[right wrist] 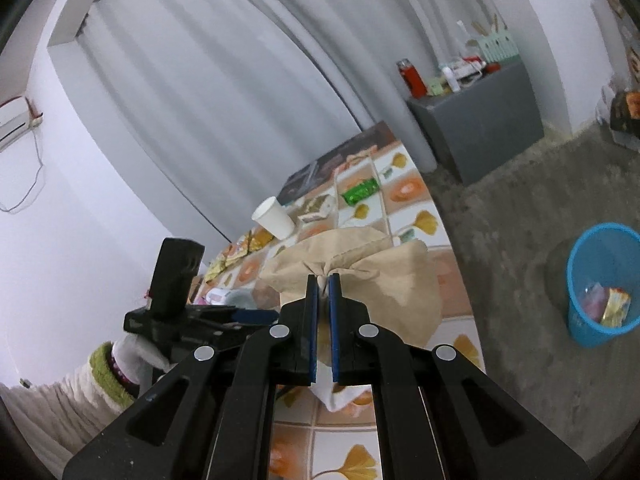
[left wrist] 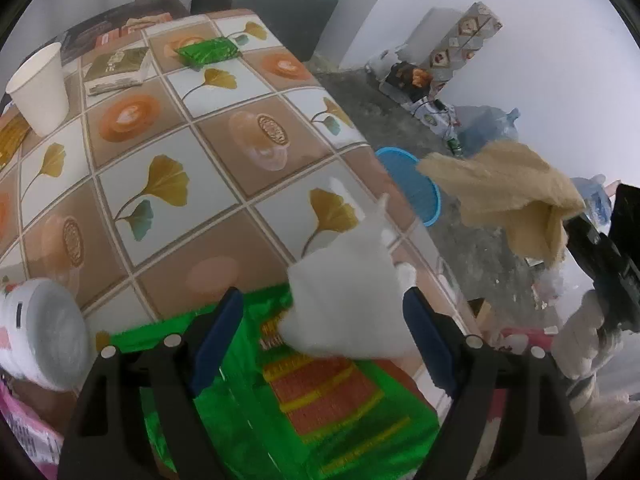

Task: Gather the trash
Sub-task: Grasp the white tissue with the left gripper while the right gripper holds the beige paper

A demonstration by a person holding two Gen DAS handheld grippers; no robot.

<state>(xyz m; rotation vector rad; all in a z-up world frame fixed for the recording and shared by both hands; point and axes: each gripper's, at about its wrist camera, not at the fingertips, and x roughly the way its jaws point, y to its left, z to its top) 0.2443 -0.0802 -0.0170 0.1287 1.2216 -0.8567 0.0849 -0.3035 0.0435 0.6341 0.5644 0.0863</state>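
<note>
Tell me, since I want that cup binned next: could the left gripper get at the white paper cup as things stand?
Probably not yet. The left gripper is open around a white tissue, and the white paper cup stands far across the table, though nothing blocks the way.

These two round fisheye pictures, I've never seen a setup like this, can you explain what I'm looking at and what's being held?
A person holds a clamp-like tool in each hand, and each carries a camera looking along its two fingers.

The left view shows the left hand-held gripper, open, over a tiled-pattern table. A white tissue sits between its fingers above a green wrapper. Farther back are a paper cup, another green packet and a flat carton.

The right view shows the right hand-held gripper shut on a tan crumpled paper towel, lifted above the table. On the floor stands a blue bin already holding some trash.
</note>
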